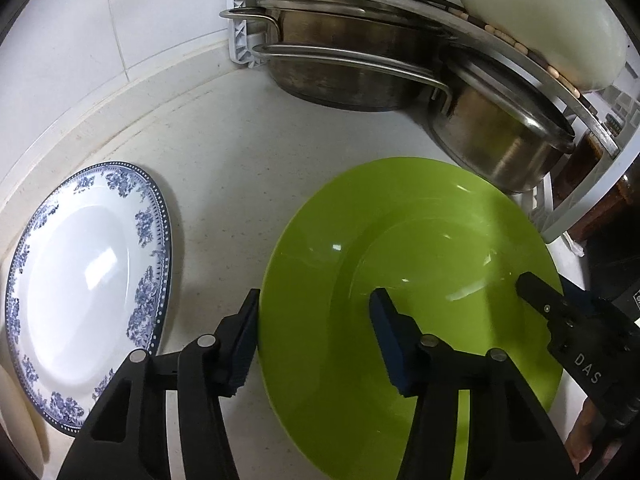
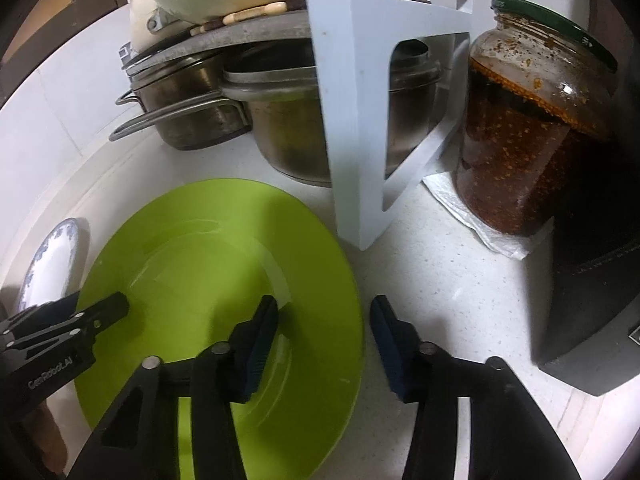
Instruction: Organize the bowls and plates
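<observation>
We see the green plate [image 1: 408,280] lying flat on the counter [image 1: 224,184]. Left gripper [image 1: 316,340] and right gripper [image 2: 324,344] straddle opposite rims, jaws apart. It looks stiff, glossy, slippery; we should pinch the rims.

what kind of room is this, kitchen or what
Most likely a home kitchen counter. Steel pots are stacked under a white shelf rack, a jar of chili paste stands beside it, and a green plate and a blue-patterned plate lie on the speckled worktop.
</observation>
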